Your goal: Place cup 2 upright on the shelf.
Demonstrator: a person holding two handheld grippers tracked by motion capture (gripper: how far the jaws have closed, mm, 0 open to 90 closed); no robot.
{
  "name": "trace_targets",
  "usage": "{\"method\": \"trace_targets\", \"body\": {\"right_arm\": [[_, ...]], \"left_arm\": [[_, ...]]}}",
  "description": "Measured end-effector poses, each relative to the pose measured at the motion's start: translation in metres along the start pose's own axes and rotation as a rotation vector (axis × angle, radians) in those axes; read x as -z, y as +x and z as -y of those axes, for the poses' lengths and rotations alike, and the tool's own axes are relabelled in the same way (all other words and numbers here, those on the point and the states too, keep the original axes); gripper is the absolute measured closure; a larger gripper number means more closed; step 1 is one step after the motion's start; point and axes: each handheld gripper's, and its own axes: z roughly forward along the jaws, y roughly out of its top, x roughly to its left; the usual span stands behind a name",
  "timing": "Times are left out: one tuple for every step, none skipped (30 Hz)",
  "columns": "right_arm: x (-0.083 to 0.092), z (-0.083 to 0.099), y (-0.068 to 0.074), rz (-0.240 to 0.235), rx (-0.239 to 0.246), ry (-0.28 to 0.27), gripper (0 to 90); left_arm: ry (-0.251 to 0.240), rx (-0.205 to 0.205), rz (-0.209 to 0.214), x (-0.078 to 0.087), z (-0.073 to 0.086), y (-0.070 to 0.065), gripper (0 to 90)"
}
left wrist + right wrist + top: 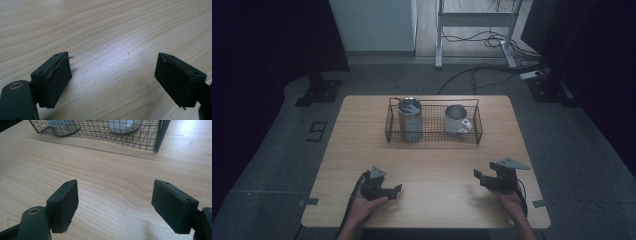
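Note:
My left gripper (397,190) rests low over the near left part of the wooden table (432,165), held by a hand, jaws pointing right. In the left gripper view its jaws (112,62) stand wide apart over bare wood, nothing between them. My right gripper (478,176) hovers at the near right, jaws pointing left and toward the basket. The right gripper view has its jaws (115,187) apart and empty too. A black wire basket (434,139) stands at the table's far middle, holding a steel tumbler (410,120) on the left and a white mug (457,119) on the right.
In the right gripper view the basket (150,142) is ahead, with the tumbler's base (63,126) and the mug's base (122,126) behind the mesh. Bare wood lies between grippers and basket. Beyond the table are dark stands and floor cables (482,70).

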Motion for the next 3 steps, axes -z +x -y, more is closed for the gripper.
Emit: {"method": "trace_targets", "body": {"right_arm": [[0.0005,-0.0001,-0.0005,0.0,-0.002,-0.002,21.4],[0.0007,0.0,-0.0006,0.001,-0.003,-0.002,21.4],[0.0007,0.0,-0.0008,0.001,-0.003,-0.001,21.4]], "left_arm": [[0.001,0.0,-0.002,0.0,0.0,-0.0002,13.6],[0.001,-0.002,-0.002,0.0001,0.0001,-0.0002,13.6],[-0.001,-0.003,-0.004,0.0,0.0004,-0.0003,13.6]]}}
